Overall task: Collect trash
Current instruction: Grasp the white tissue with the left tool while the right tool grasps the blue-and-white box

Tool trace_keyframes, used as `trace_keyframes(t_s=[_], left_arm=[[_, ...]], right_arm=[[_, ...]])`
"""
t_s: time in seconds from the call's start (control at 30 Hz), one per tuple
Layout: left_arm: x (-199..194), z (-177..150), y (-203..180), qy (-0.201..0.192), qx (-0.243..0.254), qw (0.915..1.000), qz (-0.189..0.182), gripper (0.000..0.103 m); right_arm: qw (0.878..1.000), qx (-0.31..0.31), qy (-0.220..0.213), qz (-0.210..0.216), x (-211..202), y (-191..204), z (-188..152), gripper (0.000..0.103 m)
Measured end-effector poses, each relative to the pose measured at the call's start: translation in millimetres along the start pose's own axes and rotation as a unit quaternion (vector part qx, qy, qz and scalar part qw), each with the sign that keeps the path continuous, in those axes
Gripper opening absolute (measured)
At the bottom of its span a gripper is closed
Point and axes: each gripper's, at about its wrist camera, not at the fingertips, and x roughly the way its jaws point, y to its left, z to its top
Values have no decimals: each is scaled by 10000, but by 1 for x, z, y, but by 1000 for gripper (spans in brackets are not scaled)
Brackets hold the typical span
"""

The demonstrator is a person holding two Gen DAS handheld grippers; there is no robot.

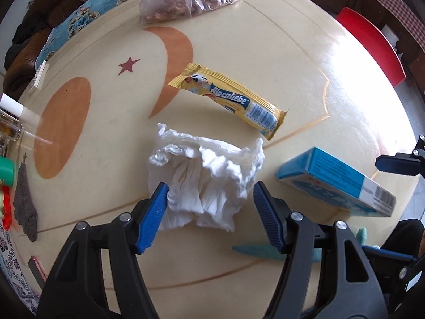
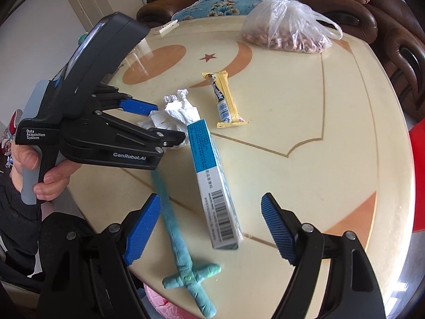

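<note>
A crumpled white tissue (image 1: 204, 178) lies on the cream round table (image 1: 265, 53). My left gripper (image 1: 209, 194) is open with its blue pads on either side of the tissue; the left pad touches it. A yellow Alpenliebe wrapper (image 1: 231, 98) lies just beyond. A blue and white box (image 1: 337, 183) lies to the right. In the right wrist view my right gripper (image 2: 211, 212) is open above the near end of the box (image 2: 212, 180). The tissue (image 2: 175, 114), the wrapper (image 2: 224, 101) and the left gripper (image 2: 164, 122) also show there.
A plastic bag of nuts (image 2: 287, 26) sits at the table's far side. A teal plush sword (image 2: 180, 250) lies beside the box. A grey cloth (image 1: 25, 202) and bottles (image 1: 8, 133) stand at the left edge. A red chair (image 1: 372, 45) and brown sofas (image 2: 345, 5) surround the table.
</note>
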Motion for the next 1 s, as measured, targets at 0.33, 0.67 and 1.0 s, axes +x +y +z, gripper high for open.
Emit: trace_keyframes(t_s=[0.33, 0.67, 1.0], left_arm=[[14, 8, 1, 126, 33, 9999, -90, 65], [21, 14, 5, 142, 8, 9996, -254, 71], [17, 11, -8, 18, 210, 9990, -390, 36]], right_arm=[[9999, -75, 64, -16, 18, -6, 2, 76], [9998, -158, 116, 80, 23, -3, 4, 54], [9994, -274, 190, -119, 26, -1, 2, 28]])
